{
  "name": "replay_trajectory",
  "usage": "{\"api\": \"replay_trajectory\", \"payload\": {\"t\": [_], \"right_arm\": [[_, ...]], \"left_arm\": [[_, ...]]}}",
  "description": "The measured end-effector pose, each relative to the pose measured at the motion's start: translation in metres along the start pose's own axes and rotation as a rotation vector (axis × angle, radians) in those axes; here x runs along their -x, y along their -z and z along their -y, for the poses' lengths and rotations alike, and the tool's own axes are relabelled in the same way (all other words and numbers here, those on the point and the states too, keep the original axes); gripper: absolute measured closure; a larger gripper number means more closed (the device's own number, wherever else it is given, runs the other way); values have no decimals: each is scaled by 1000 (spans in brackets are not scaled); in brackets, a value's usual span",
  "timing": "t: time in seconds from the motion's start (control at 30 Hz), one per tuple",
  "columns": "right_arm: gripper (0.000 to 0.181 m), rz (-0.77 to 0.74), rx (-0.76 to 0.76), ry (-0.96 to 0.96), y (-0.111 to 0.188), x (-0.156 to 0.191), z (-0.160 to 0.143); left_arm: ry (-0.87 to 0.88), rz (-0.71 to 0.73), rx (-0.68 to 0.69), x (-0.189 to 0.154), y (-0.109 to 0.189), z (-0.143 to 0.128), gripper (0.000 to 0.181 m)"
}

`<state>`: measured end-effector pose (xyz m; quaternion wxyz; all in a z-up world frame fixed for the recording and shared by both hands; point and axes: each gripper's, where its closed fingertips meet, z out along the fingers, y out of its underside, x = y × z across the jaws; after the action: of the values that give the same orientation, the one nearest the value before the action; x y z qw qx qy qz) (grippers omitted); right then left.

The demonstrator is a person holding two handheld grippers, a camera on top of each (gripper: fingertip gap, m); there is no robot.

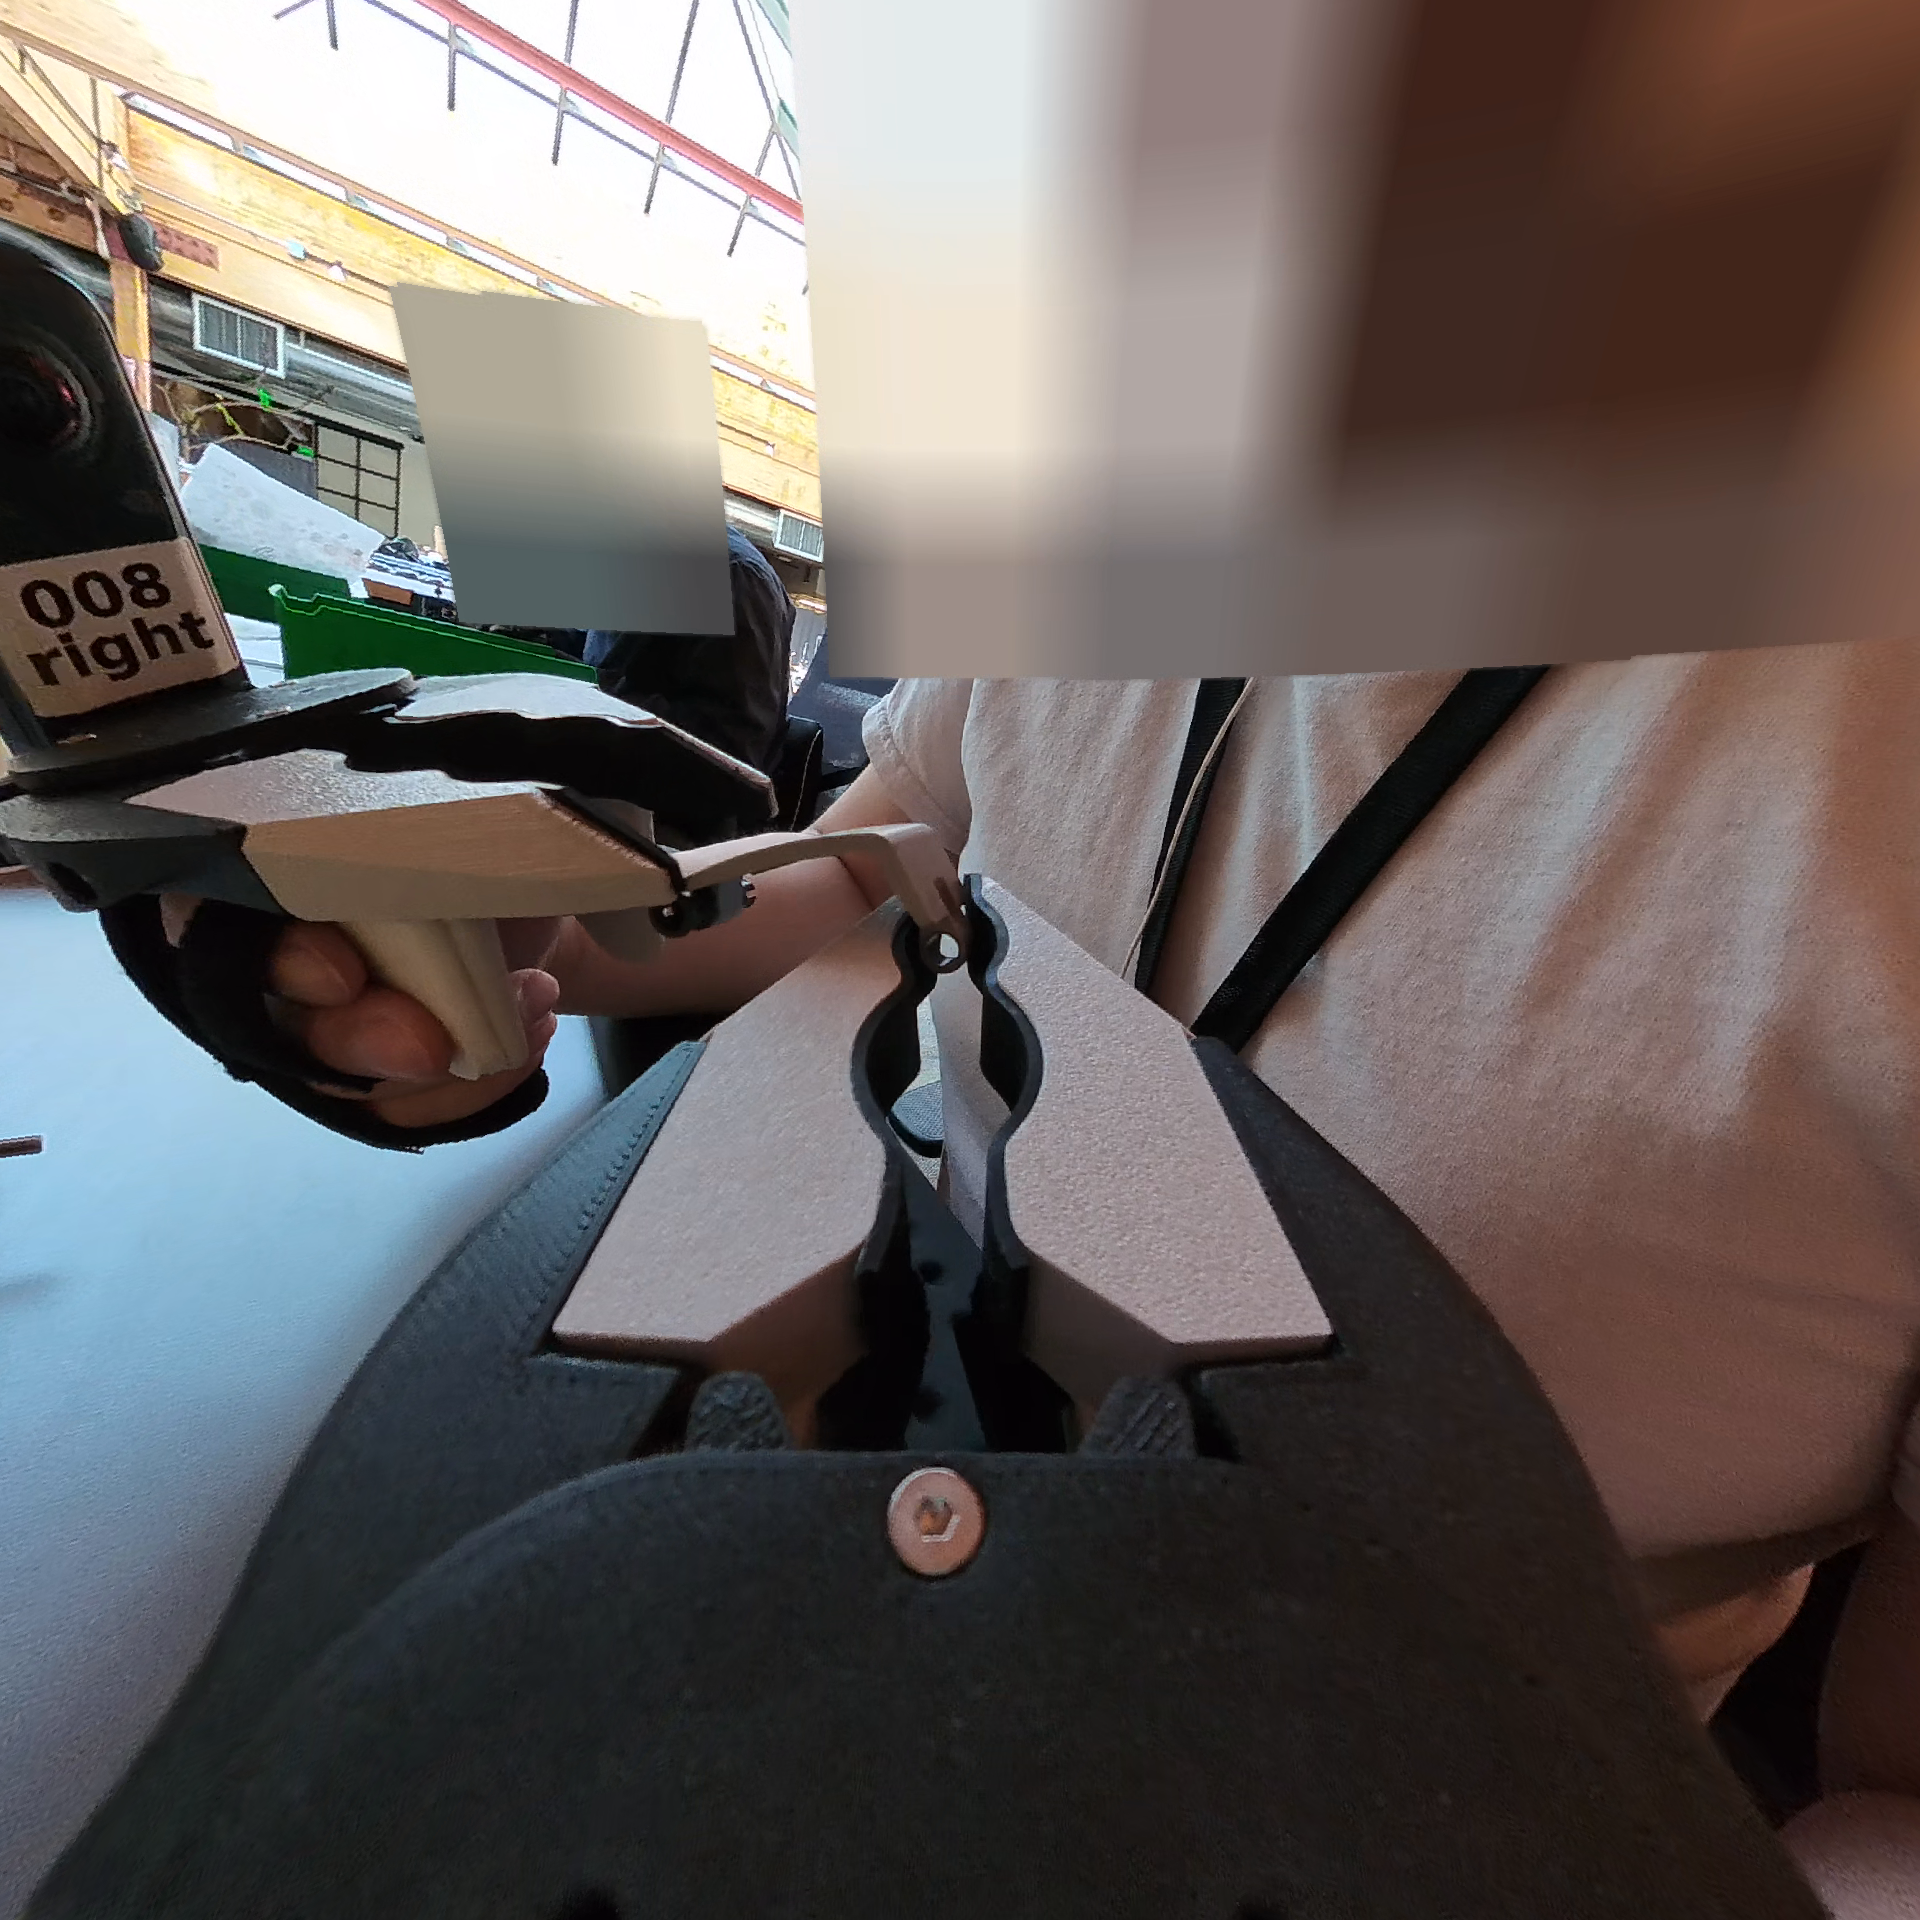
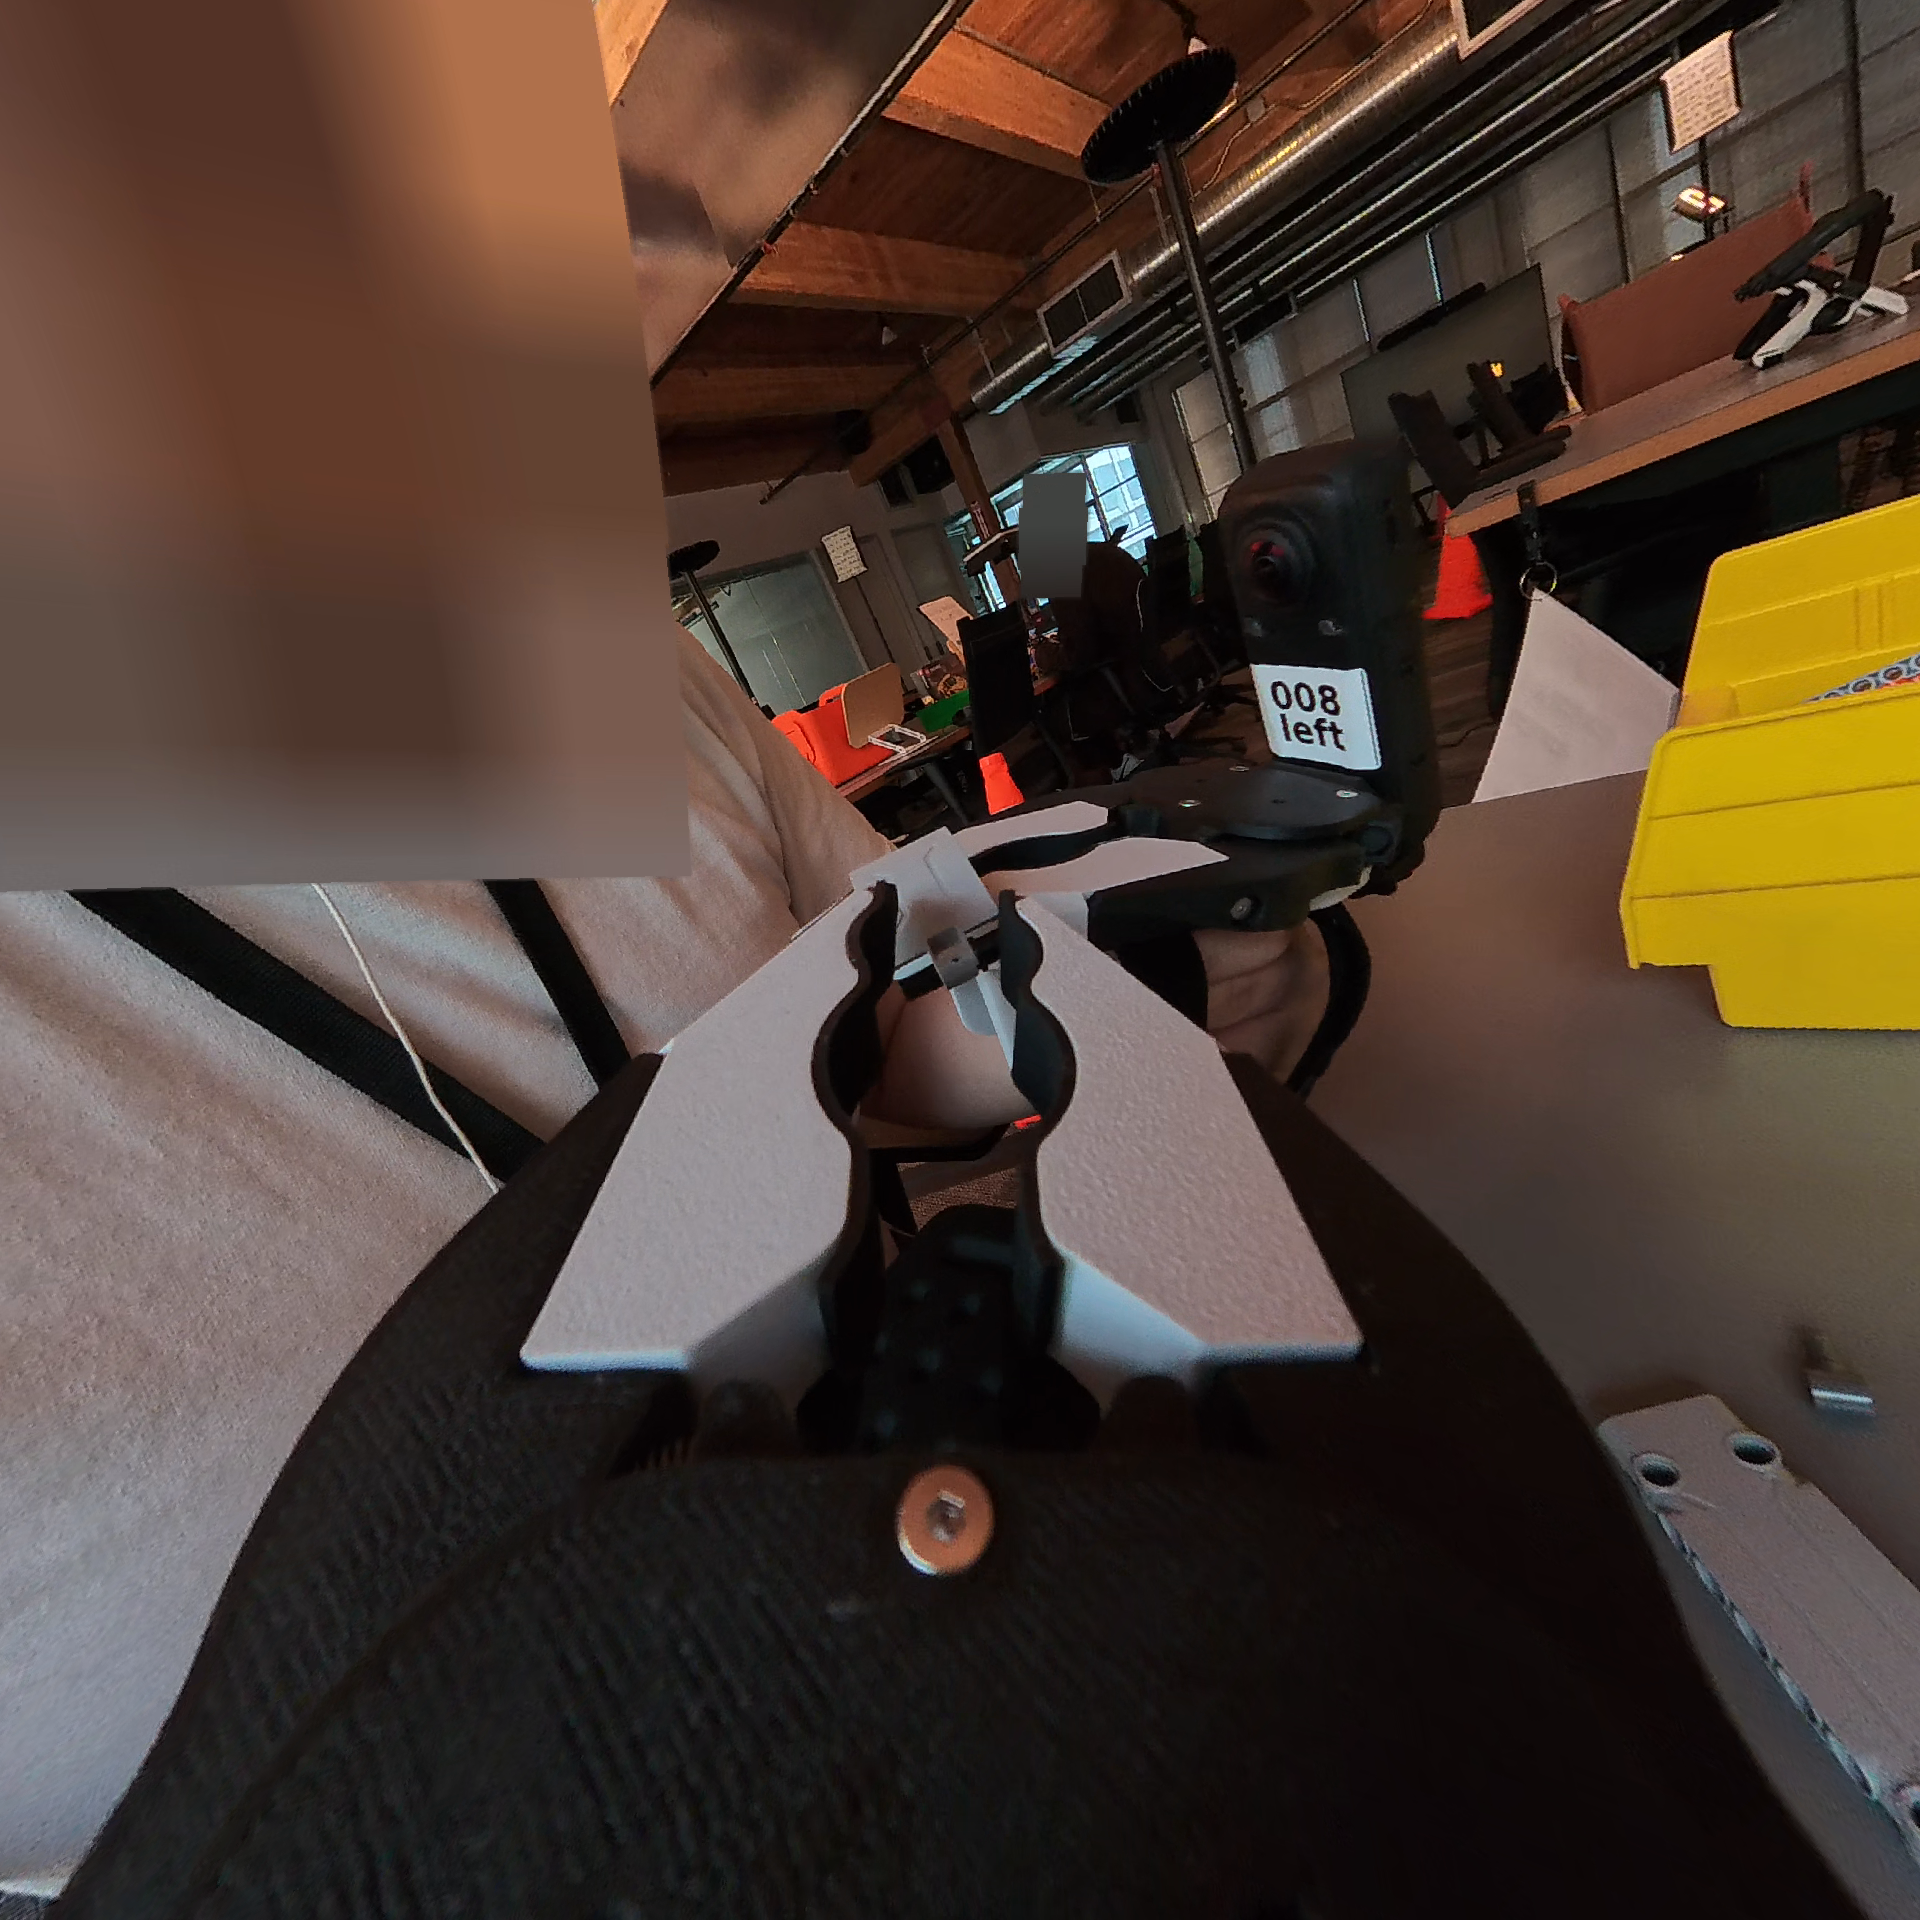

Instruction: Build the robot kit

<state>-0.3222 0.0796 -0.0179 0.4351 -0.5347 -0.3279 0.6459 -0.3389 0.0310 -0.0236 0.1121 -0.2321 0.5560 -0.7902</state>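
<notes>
A person holds both grippers tip to tip in front of their chest. A thin white bent bracket [image 1: 831,847] spans between them. My left gripper [image 1: 951,925] is shut on its down-turned end, which has a small ring. The right gripper [image 1: 675,888], held in a gloved hand [image 1: 343,1029], grips the bracket's other end. In the right wrist view my right gripper [image 2: 945,925] has its jaws on the bracket's small grey end [image 2: 951,951]. The left gripper [image 2: 997,862] faces it from just behind.
The person's pale shirt [image 1: 1507,1039] with black straps fills the space beside the grippers. A yellow bin [image 2: 1787,831], a grey metal block with holes [image 2: 1766,1538] and a small metal piece [image 2: 1839,1387] lie on the table [image 2: 1455,1143]. A green bin [image 1: 416,634] stands behind. My right fingertips sit around 5 centimetres from my left ones.
</notes>
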Motion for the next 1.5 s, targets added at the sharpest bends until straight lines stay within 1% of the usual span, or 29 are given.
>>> {"api": "replay_trajectory", "payload": {"t": [0.77, 0.93, 1.0, 1.07, 1.13, 1.2, 1.3, 1.4, 1.5], "right_arm": [[164, 19, 14, 1, 1, 4, -2], [163, 24, 25, 9, 0, 5, -3], [160, 18, 24, 28, 2, 6, -2], [158, 26, 0, 59, 4, 10, 4], [156, 25, -6, 99, 8, 13, 7], [157, 43, 25, 117, 11, 18, 5], [155, 23, 75, 132, 17, 16, -1], [151, 10, 152, 117, 22, 12, -14], [149, 8, 235, 124, 23, 10, -30]], "left_arm": [[-1, -10, 17, -2, -2, -3, 180], [-16, -6, 48, -2, -3, -5, 180], [-44, 26, 106, 2, -4, -11, 179], [-60, 59, 219, 8, -4, -24, 179], [-62, 84, 380, 12, -3, -44, 179], [-75, 95, 560, 14, -1, -65, 179], [-96, 88, 746, 12, 1, -81, 179], [-120, 106, 854, 14, 3, -86, 179], [-158, 123, 904, 15, 5, -86, 179]]}}
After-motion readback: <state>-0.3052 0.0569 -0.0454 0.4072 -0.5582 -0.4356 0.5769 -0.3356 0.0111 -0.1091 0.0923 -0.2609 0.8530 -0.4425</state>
